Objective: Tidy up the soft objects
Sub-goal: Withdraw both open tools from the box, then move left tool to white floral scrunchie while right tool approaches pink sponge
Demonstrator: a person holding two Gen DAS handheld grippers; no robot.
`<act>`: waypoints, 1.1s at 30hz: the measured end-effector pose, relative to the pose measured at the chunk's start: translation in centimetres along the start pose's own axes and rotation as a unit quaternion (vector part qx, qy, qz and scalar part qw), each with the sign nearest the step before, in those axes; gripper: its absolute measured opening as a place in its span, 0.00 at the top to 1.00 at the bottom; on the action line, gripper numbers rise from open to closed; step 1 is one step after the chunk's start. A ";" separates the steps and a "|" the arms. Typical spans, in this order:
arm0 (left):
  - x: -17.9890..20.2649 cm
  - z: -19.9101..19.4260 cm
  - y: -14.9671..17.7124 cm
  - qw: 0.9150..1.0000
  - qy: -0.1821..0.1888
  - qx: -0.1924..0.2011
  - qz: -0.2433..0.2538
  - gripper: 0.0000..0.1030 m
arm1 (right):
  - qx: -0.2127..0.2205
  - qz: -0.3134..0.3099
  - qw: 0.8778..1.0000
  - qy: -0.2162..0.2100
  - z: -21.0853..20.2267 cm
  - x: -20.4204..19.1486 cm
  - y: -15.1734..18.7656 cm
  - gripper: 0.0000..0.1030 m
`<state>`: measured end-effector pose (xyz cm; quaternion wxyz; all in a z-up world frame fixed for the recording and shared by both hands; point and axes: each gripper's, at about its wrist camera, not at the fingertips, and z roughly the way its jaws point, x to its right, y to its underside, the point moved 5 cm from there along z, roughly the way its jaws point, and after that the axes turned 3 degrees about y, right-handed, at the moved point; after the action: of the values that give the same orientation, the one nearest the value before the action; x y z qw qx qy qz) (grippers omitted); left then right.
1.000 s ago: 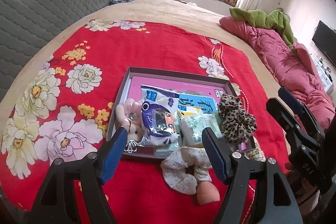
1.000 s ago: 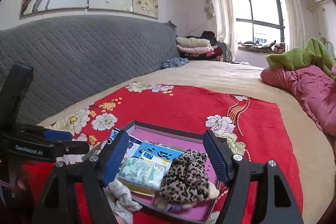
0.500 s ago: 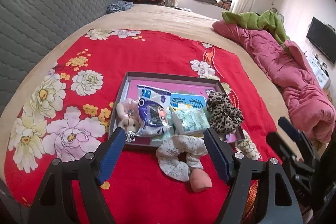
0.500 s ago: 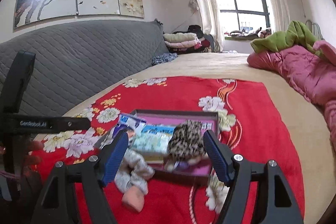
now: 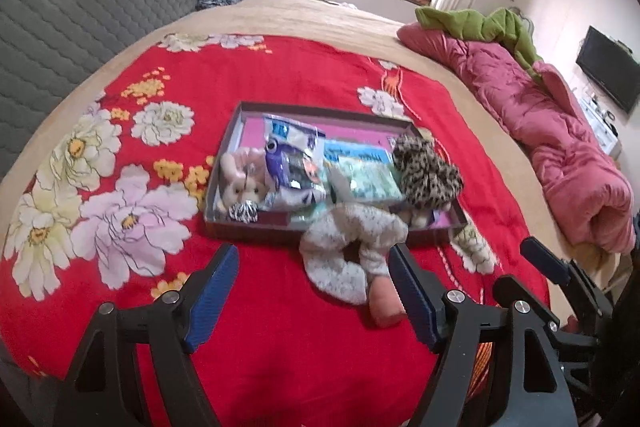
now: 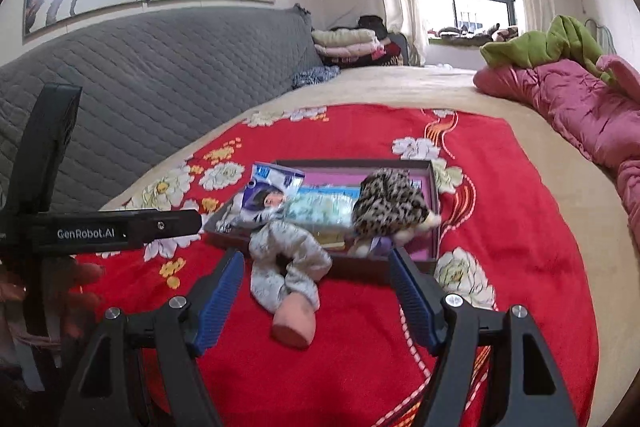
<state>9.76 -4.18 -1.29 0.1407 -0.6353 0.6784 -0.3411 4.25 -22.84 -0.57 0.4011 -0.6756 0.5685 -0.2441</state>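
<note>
**Inspector:** Since the earlier pictures both pairs of tongs have drawn back from the tray [image 5: 320, 109]. It now sits farther off in both views, and more red bedspread [image 5: 280, 327] shows in front of it. Nothing among the goods has shifted.

**Clerk:** State of the tongs?

**Inspector:** Left tongs [image 5: 312, 291] stand wide apart, nothing between the pads. Right tongs [image 6: 316, 301] likewise wide and empty. In the right view the pink sponge [image 6: 294, 323] and the tail of the pale scrunchie [image 6: 286, 263] lie ahead between the blue pads, but neither is touched.

**Clerk:** Where do the soft things lie?

**Inspector:** On the bed. The tray holds a plush toy [image 5: 244, 179] at its left end, a printed packet [image 5: 294, 163], a tissue pack [image 5: 366, 177] and a leopard scrunchie [image 5: 426, 173] at the right end, the last overhanging the rim. The pale scrunchie drapes over the near wall, mostly outside on the bedspread. The pink sponge lies wholly outside, just beside it.

**Clerk:** Step in hand?

**Inspector:** In my judgement a pause between placements: most items are in, two remain out.

**Clerk:** Next move?

**Inspector:** I would expect the right tongs to lower over the sponge or the pale scrunchie, close gently on the soft bulk, lift clear of the near wall and set it in a free part of the tray. The loose scrunchie may drag the sponge.
</note>
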 end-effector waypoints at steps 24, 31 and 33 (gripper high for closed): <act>0.3 5.5 4.0 0.998 0.014 -0.061 0.005 0.24 | -0.098 -0.028 0.995 -0.008 5.0 -2.4 4.7 0.29; 0.2 7.4 3.8 0.997 0.015 -0.070 -0.003 0.24 | -0.107 -0.028 0.994 0.006 6.3 -2.0 5.4 0.29; 0.1 7.9 3.7 0.997 0.010 -0.072 -0.003 0.24 | -0.110 -0.025 0.994 0.006 6.5 -1.8 5.5 0.29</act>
<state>11.88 -6.70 -9.36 0.0864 -0.6421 0.7010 -0.2980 5.77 -19.54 -8.44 0.3151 -0.7281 0.5771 -0.1938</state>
